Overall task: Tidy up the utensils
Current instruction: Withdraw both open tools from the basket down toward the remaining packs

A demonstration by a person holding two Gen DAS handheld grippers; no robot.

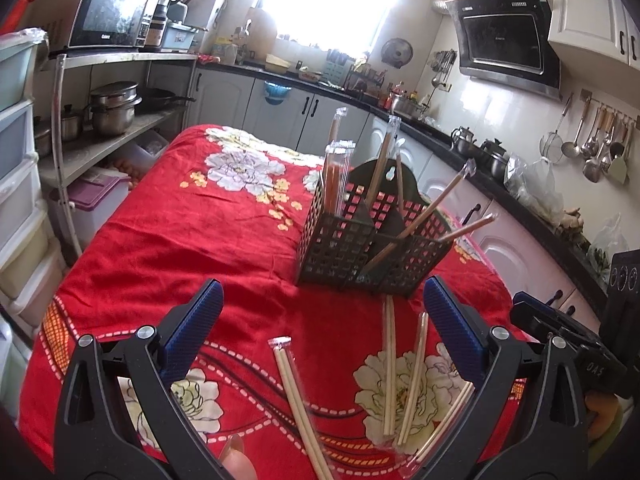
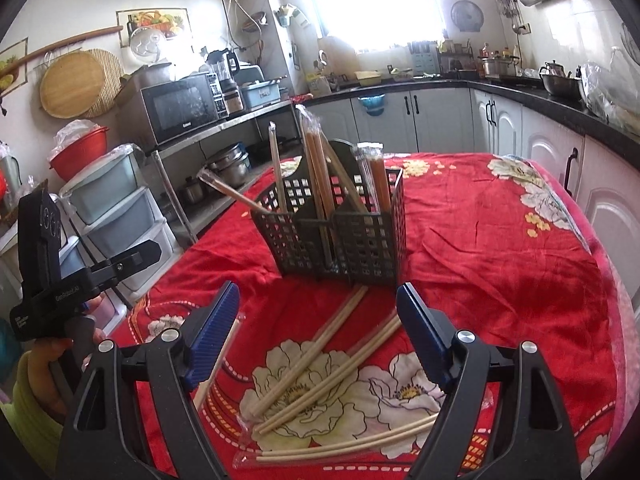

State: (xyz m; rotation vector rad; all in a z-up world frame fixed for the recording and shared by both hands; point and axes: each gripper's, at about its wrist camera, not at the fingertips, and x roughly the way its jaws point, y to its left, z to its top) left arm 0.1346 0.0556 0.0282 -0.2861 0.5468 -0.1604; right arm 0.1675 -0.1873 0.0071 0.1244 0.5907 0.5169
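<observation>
Left wrist view: left hand-held gripper point(image 1: 322, 320) gapes empty over wrapped chopstick pairs point(image 1: 390, 364) lying on the red tabletop point(image 1: 180, 240) before the black utensil caddy point(image 1: 372, 240). Right wrist view: right hand-held gripper point(image 2: 318, 332) likewise spread, nothing held; the pairs look light, stiff, slippery in plastic sleeves, best pinched mid-length.

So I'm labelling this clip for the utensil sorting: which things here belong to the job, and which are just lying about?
Part of the job:
- black basket
- wrapped chopsticks in the basket
- loose wrapped chopsticks on the red cloth
- left gripper, right gripper, both open

Just lying about:
- microwave
- pots on the shelf
- hanging ladles
</observation>
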